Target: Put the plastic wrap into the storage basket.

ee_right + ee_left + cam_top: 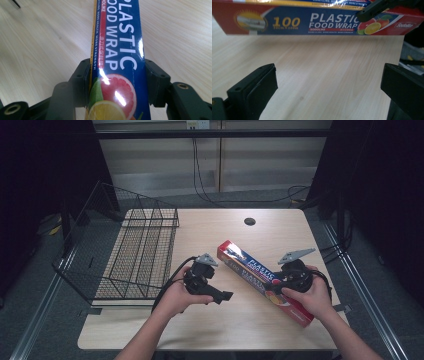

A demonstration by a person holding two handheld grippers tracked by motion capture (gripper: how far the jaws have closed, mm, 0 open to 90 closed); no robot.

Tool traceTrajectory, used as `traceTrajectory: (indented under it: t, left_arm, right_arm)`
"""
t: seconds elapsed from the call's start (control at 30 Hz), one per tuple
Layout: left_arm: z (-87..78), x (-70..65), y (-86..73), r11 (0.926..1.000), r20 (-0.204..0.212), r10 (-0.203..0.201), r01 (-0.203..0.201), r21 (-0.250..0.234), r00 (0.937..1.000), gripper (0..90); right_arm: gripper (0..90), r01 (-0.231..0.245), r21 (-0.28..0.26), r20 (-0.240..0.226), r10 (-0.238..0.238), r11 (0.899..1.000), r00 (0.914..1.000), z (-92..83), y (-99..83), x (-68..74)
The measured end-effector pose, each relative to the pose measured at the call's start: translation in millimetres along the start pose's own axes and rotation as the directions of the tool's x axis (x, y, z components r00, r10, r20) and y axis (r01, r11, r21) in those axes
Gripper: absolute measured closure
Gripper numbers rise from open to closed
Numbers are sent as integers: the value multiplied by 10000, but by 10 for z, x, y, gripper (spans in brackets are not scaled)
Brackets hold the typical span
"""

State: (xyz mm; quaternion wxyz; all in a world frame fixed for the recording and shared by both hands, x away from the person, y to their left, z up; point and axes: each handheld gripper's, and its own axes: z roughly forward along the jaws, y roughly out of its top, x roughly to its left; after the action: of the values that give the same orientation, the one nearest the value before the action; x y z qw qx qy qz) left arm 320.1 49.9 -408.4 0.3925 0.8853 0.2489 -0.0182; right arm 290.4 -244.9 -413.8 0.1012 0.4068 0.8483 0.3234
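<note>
A long red and blue box of plastic food wrap (248,269) lies slantwise over the right half of the wooden table (200,330). My right gripper (274,284) is shut on it near its fruit-picture end; in the right gripper view the box (120,50) runs up between the two black jaws of that gripper (117,82), which press on its sides. My left gripper (223,296) is held just left of the box and stands open. In the left gripper view, bare table lies between the wide-apart jaws of my left gripper (329,85), and the box (312,22) sits beyond them.
A black wire basket (140,255) stands on the table's left part, overhanging its left edge. A round cable hole (249,221) is near the far edge. The person's forearms come in from the bottom.
</note>
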Motion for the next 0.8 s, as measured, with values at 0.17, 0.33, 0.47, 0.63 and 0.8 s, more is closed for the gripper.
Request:
traceTrajectory:
  t: [0.17,0.33,0.47,0.63,0.8]
  left_arm:
    - [-7,16,133,9985,-160,535,-533,141,9984,13]
    - [20,23,330,9963,-262,794,-784,365,9965,19]
    - [1,58,430,9921,-422,1171,-1150,497,9922,20]
    - [-8,76,500,9912,-406,1267,-1249,448,9911,20]
    - [33,73,581,9865,-219,1515,-1498,669,9882,19]
  right_arm:
    - [464,300,133,-166,-298,9995,9994,-9,-8,14]
    - [464,589,126,-375,-583,9982,9976,-30,-6,39]
    - [464,766,67,-575,-761,9970,9954,-50,-1,46]
    - [463,1144,114,-760,-1132,9934,9907,-56,8,64]
    - [464,1598,172,-1142,-1568,9870,9810,-49,21,88]
